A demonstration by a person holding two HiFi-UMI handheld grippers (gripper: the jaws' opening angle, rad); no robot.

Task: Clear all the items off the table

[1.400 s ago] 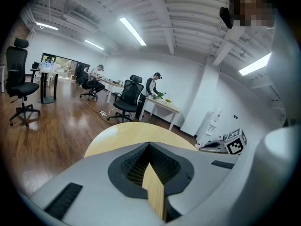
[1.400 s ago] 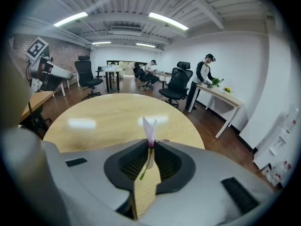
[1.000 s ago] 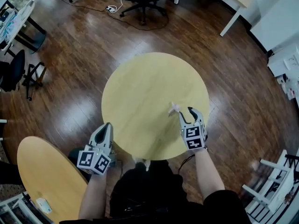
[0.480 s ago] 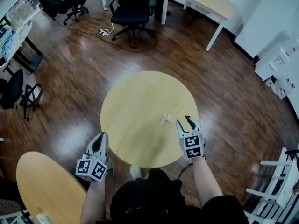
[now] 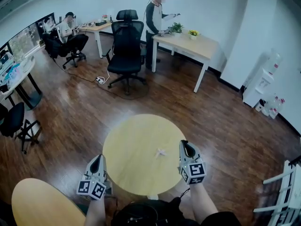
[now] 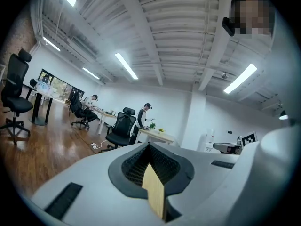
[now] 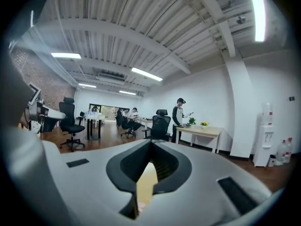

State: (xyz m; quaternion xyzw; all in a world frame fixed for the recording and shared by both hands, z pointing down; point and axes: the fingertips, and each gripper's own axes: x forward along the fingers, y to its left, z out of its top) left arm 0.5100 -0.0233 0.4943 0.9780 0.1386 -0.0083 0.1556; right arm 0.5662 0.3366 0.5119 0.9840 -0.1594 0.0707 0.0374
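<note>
Lying on table point(image 5: 131, 140) near right gripper point(image 5: 186, 146): pale scrap point(image 5: 161, 152)

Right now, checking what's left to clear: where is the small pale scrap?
In the head view the small pale scrap lies on the round table, right of centre, just left of the right gripper.
</note>
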